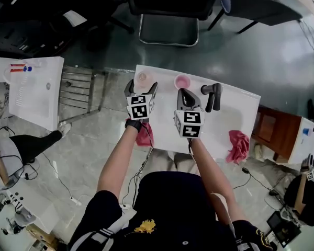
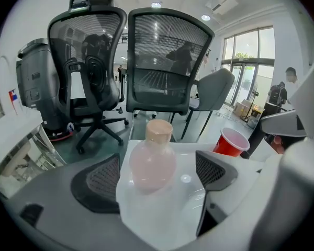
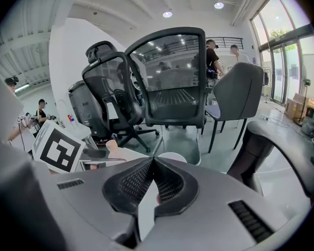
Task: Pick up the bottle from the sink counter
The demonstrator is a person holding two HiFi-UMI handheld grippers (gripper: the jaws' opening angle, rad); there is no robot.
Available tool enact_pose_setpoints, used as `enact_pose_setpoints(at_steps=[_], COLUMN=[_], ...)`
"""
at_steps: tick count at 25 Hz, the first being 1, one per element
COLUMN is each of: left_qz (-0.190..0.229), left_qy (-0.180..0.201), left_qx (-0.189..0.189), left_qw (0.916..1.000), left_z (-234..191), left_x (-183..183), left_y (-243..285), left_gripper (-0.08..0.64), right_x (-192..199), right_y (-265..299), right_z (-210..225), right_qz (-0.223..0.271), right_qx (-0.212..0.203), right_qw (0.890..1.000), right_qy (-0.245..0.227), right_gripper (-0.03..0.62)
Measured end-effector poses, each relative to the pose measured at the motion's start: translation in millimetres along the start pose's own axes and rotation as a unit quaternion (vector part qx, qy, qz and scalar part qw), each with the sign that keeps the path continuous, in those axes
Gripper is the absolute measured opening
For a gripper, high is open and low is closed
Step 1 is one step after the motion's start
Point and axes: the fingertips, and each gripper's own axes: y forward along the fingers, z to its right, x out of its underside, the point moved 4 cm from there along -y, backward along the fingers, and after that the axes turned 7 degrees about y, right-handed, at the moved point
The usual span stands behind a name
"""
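Note:
A round, pale pink bottle [image 1: 143, 79] with a beige cap stands upright near the far left corner of the white sink counter [image 1: 233, 114]. My left gripper [image 1: 141, 89] is at it, open. In the left gripper view the bottle [image 2: 153, 160] stands between the two wide-set jaws, and the pads [image 2: 101, 179] do not press on it. My left gripper [image 2: 157, 174] holds nothing. To its right my right gripper [image 1: 184, 94] hovers over the counter, shut and empty. Its tips meet in the right gripper view [image 3: 153, 166].
A red cup [image 1: 182, 81] [image 2: 231, 141] stands on the counter just right of the bottle, and a black faucet [image 1: 212, 95] right of that. A pink cloth [image 1: 238, 144] hangs at the counter's near right edge. Office chairs [image 1: 167, 14] stand beyond the counter.

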Motion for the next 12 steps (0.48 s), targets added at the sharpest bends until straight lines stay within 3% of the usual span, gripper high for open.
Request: enact_pose_setpoints(at_steps=[12], left_qz=[-0.012], left_qy=[0.035], left_qx=[0.010], left_qw=[0.9993], left_z=[1], left_x=[2], left_y=[25], left_gripper=[0.440], right_x=[3], right_y=[1], right_z=[1], right_qz=[-0.005], right_qx=[0.000], right_qw=[1.000], right_qy=[0.012], right_gripper=[0.026])
